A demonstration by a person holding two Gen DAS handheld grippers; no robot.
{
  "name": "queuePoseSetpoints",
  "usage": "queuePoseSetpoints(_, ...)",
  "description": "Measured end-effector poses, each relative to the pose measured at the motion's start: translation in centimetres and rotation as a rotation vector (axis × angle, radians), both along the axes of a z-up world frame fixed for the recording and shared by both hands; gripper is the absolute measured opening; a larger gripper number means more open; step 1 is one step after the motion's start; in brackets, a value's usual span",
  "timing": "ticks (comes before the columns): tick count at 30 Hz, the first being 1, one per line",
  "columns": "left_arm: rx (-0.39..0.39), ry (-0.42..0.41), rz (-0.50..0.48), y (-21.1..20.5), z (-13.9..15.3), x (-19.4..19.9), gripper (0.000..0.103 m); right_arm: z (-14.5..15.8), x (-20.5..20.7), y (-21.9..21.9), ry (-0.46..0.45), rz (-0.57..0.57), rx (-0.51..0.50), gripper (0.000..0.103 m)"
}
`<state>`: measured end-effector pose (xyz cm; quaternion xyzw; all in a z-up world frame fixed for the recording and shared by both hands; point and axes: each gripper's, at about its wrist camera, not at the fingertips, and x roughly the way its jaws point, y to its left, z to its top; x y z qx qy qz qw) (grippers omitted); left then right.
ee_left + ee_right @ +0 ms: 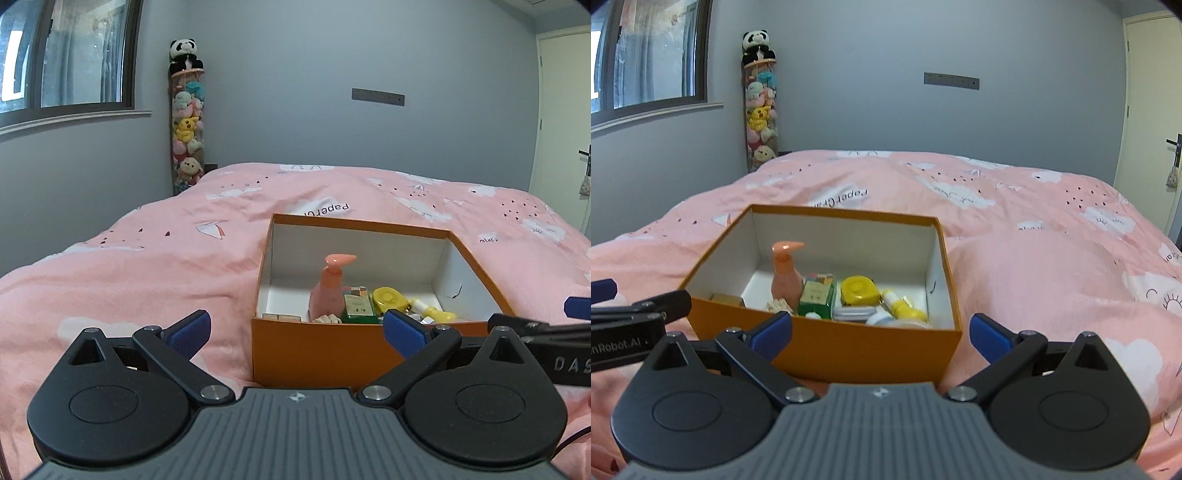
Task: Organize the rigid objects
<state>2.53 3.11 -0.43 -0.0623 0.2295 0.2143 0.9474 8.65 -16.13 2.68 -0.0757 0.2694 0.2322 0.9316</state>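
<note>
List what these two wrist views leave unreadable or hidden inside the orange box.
- Left wrist view: the orange box front wall hides the items' bases; the left gripper finger covers some.
- Right wrist view: green packet label too small to read.
- Both views: the near floor strip is hidden.

An orange box (pixel 827 343) with a white interior sits open-topped on the pink bed. Inside, a pink pump bottle (pixel 785 275) stands upright left of centre, its nozzle pointing right. Just beside it on the right stands a green carton (pixel 816 297). A round yellow tape measure (pixel 858 290) lies next to the carton, and a small yellow-and-white bottle (pixel 903 308) lies on its side toward the right wall. A flat grey tin (pixel 851 314) rests in front of the tape measure. Small tan blocks (pixel 282 316) sit in the near-left corner.
</note>
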Motion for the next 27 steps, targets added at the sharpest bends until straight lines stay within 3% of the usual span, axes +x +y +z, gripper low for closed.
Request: queuePoseSetpoints(27,0.017,0.087,0.015,-0.3,-1.0,0.6,0.103,-1.8,0.3,0.0,0.064,-0.022,-0.019,0.1)
